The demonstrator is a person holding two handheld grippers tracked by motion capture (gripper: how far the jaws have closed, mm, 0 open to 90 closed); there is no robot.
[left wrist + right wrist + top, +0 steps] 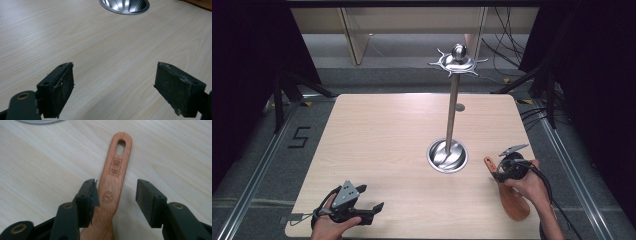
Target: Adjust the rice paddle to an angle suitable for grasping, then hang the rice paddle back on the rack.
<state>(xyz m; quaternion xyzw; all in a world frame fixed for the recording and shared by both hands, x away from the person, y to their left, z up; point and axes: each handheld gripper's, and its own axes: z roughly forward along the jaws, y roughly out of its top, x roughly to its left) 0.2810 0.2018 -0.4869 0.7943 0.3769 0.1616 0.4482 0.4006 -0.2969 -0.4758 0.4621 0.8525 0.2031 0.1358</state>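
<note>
Lying flat on worktop [377, 125], wooden spatula [113, 177] is straddled by right gripper [115, 195], jaws apart, not clamped, handle hole aimed toward hanging stand [451, 125], likely for hooking. Left gripper [113, 85] parked aside, jaws apart, empty.

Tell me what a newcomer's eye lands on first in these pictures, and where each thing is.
First, the tall metal stand rising from its round base right of the table's middle, crowned by a spiked disc and a ball. Next, the wooden spatula lying flat near the table's right front edge, its handle between the open jaws of the right gripper, which do not press it. The left gripper rests open at the front left.
</note>
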